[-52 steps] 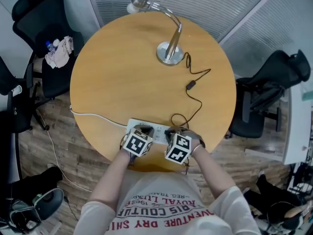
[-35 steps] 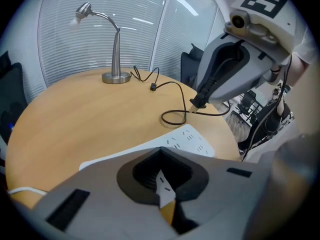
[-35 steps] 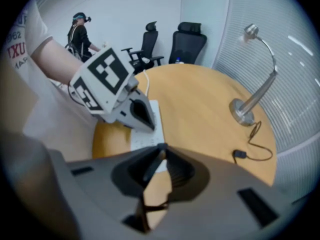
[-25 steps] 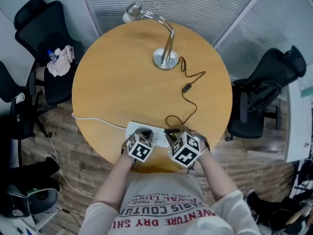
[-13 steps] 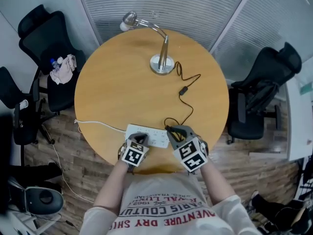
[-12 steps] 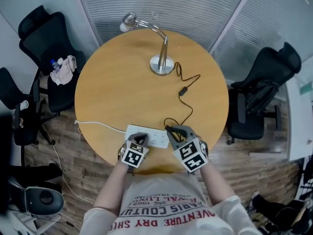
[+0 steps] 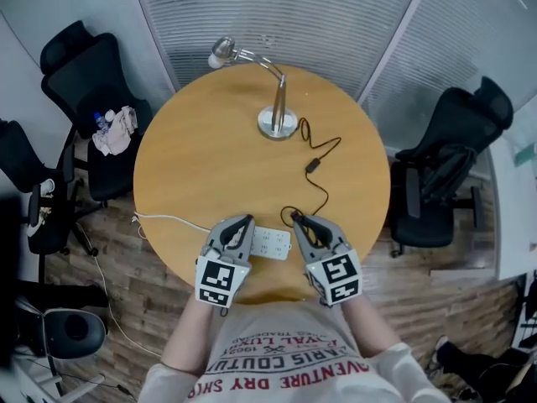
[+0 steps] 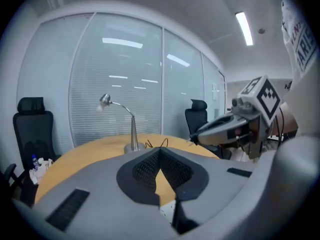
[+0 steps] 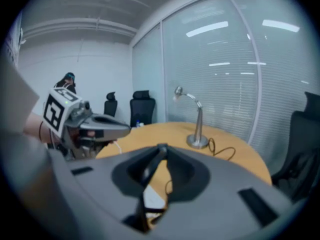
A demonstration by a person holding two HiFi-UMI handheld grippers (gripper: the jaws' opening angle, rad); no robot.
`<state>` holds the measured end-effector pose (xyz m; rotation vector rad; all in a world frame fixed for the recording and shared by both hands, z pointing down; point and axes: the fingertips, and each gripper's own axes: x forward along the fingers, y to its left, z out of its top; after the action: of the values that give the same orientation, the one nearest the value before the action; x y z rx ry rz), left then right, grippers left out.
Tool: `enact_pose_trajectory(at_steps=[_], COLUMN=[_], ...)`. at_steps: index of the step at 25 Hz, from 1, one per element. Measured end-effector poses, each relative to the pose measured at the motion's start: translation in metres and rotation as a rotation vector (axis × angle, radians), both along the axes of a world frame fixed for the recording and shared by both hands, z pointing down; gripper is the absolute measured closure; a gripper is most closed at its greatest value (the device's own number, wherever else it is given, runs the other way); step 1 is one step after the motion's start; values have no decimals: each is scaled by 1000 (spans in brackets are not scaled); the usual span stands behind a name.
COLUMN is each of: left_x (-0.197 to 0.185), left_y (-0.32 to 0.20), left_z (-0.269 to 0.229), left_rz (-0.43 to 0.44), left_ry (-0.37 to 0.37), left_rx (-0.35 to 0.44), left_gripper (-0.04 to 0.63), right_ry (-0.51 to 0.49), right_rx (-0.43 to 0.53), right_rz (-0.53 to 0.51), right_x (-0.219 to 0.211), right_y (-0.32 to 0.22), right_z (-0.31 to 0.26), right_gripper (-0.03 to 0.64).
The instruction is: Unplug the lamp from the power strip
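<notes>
The lamp (image 7: 277, 112) stands at the far edge of the round counter (image 7: 193, 158). Its black cord (image 7: 323, 187) trails across the top to the near edge, where the white power strip (image 7: 271, 242) lies.

The right gripper (image 7: 296, 220) hovers just above the strip's right end. Its jaws are pinched nearly together on a small dark piece at their tips, which I take to be the lamp's plug (image 9: 161, 148), since the cord's loop ends there. In the right gripper view the strip shows below the jaws, not against them, so the plug looks free of its socket.

The left gripper (image 7: 242, 222) hangs over the strip's left end with its jaws closed tip to tip and nothing between them. It is probably placed there to keep the strip from rising with the plug.

Both forearms reach in from the near edge. The grippers point away from the person, tilted slightly down, side by side but apart, with their marker cubes toward the chest.
</notes>
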<state>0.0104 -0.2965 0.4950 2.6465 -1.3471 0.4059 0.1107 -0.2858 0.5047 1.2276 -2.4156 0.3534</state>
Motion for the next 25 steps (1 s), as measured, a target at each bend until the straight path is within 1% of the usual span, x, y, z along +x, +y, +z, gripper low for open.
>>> enact_pose_trajectory(at_steps=[2,5,9,11,17,25], left_x=[-4,-14,-36,-45,-61,-55], left_y=[2,8,15,16,13,13], left_z=[-27,-59,-86,-91,-85,-83], left_rz=[-9,-18,-47,-65,-103,-87], left_ry=[44,121,232,264,271,251], left_rx=[61,119,149,154,145,145], left_gripper=[569,569,568,569,569,569], right_ry=[-30,-69,-117,-140,-152,-147], right_rx=[26,91,163,190,222,231], right_rz=[6,24,51,59,62,37], right_x=[2,5,13,16,14,9], right_y=[1,1,-4,-5,-6,-6], right_z=[-9,-24,-42,-49,-56,-58], right_gripper=[545,546,546,546,546,546])
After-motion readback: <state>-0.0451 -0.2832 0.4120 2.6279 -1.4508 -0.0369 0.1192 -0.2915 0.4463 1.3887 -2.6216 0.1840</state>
